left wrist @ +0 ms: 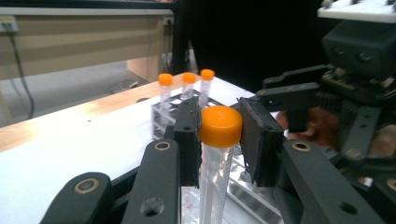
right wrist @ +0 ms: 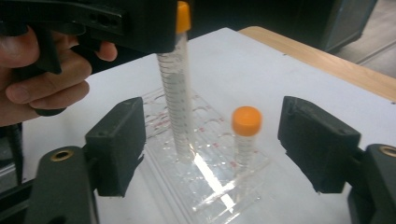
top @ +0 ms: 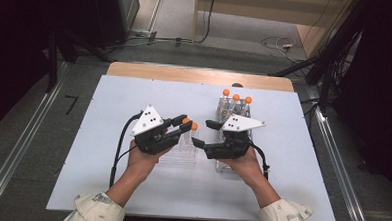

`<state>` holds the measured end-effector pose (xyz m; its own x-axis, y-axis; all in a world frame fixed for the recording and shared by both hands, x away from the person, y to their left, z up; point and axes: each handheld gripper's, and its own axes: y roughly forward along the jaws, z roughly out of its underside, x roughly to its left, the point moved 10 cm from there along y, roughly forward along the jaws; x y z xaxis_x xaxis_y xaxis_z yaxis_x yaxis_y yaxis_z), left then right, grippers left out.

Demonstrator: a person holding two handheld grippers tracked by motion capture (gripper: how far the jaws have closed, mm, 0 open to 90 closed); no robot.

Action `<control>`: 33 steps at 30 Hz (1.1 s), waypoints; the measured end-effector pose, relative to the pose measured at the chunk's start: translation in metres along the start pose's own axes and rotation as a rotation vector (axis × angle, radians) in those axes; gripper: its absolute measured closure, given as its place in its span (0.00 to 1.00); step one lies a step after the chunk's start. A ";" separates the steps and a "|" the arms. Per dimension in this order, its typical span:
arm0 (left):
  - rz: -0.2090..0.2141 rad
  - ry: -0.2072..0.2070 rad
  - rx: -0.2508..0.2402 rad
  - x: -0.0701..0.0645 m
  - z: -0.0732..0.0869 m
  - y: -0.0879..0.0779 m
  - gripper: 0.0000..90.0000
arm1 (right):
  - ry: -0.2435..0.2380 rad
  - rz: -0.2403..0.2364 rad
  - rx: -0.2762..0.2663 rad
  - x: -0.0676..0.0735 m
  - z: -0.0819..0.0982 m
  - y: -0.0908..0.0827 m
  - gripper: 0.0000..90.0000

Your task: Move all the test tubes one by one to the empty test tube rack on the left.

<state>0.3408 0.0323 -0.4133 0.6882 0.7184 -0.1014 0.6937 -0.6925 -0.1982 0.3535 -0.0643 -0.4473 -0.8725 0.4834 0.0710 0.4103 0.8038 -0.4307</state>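
**Evidently a hand-over: left clamps the tube, right stands wide**

The left gripper (left wrist: 219,140) is clamped on the orange cap of a tube (left wrist: 215,182), holding it upright over the clear rack (top: 179,151) near the table's (top: 105,186) middle. The right gripper (right wrist: 212,140) gapes with nothing between its pads. Its view shows a second capped tube (right wrist: 246,135) seated in that rack; the high view adds another rack (top: 234,108) toward the far edge.

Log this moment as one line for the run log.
left gripper: shut on orange-capped tube | right gripper: open, holding nothing | clear rack: second capped tube seated
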 end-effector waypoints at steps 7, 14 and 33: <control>-0.049 -0.004 -0.012 0.014 0.000 0.007 0.77 | 0.022 0.032 -0.012 -0.012 -0.001 -0.007 0.23; -0.085 0.011 0.002 0.024 0.003 0.018 0.77 | 0.028 0.054 -0.017 -0.016 -0.001 -0.011 0.23; -0.100 0.015 0.037 0.029 0.016 0.033 0.77 | 0.046 0.078 -0.032 -0.025 -0.002 -0.020 0.23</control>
<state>0.3800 0.0313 -0.4386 0.6193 0.7824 -0.0652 0.7507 -0.6144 -0.2427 0.3675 -0.0914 -0.4383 -0.8245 0.5602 0.0801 0.4858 0.7733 -0.4074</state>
